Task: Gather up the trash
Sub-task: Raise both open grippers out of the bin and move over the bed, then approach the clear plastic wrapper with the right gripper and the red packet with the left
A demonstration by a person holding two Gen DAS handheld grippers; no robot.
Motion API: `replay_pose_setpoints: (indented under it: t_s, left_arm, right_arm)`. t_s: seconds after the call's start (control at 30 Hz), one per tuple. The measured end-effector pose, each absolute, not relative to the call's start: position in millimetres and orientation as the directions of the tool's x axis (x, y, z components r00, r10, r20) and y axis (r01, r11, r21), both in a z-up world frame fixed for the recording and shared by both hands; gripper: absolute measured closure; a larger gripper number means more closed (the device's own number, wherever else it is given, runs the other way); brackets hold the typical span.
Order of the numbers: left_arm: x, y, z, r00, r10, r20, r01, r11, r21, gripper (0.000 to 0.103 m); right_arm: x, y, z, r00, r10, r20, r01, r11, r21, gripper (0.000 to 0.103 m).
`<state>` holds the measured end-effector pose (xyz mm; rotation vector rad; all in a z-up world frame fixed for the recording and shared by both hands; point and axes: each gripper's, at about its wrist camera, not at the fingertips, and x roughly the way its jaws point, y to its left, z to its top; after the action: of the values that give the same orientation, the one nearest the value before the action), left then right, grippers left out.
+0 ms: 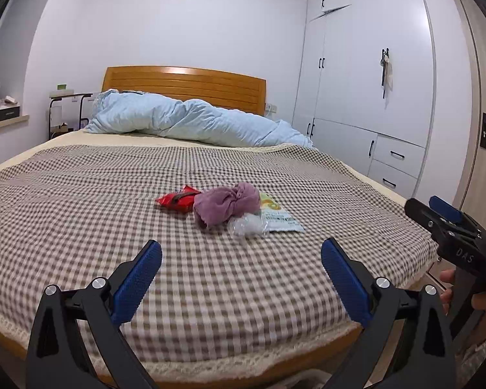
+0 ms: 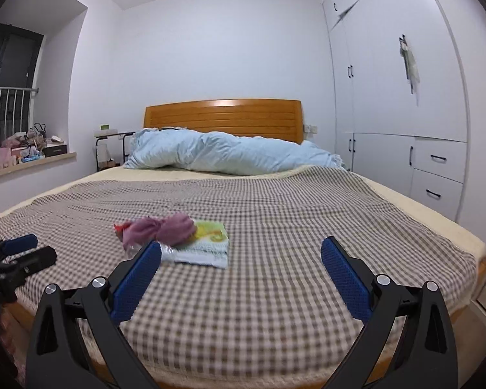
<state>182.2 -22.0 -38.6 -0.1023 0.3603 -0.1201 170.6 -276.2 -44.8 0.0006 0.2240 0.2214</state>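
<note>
A small heap lies mid-bed on the checked blanket (image 1: 113, 201): a red wrapper (image 1: 175, 201), a crumpled purple cloth (image 1: 226, 206), a clear plastic wad (image 1: 248, 225) and a white-green-yellow packet (image 1: 277, 215). The right wrist view shows the purple cloth (image 2: 165, 230), the packet (image 2: 210, 240) and a bit of the red wrapper (image 2: 120, 227). My left gripper (image 1: 241, 265) is open over the foot of the bed, short of the heap. My right gripper (image 2: 241, 265) is open too, right of the heap, and appears at the left wrist view's right edge (image 1: 437, 210), in a hand.
A rolled light-blue duvet (image 1: 194, 120) lies along the wooden headboard (image 1: 184, 82). White wardrobes with drawers (image 1: 372, 81) line the right wall. A side table (image 1: 68, 110) and a cluttered window sill (image 2: 26, 152) stand at the left.
</note>
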Motion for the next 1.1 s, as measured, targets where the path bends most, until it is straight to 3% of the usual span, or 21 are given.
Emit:
replay_pose_setpoints:
  t_s: [0.57,0.97,1.1]
  left_arm:
    - [232.4,-14.8,-9.7,0.959,-0.091,-0.27,0.067,0.993,-0.097,0.008]
    - [269.0,3.8,-1.2,0.967,-0.081,-0.242,0.064,0.995,-0.079,0.008]
    - [276.5,15.9,-11.0,0.962,-0.039,-0.271,0.018,0.997,-0.079,0.008]
  right_arm:
    - [231.5,-235.0,-6.1,0.948,0.289,-0.133,-0.276,0.955,0.112,0.008]
    - [278.4,-229.5,-18.5,0.949,0.228,-0.217,-0.18,0.959,0.219,0.008]
    - [279.3,-228.0,-30.8,0.957,0.2,-0.209,-0.146,0.958,0.249,0.008]
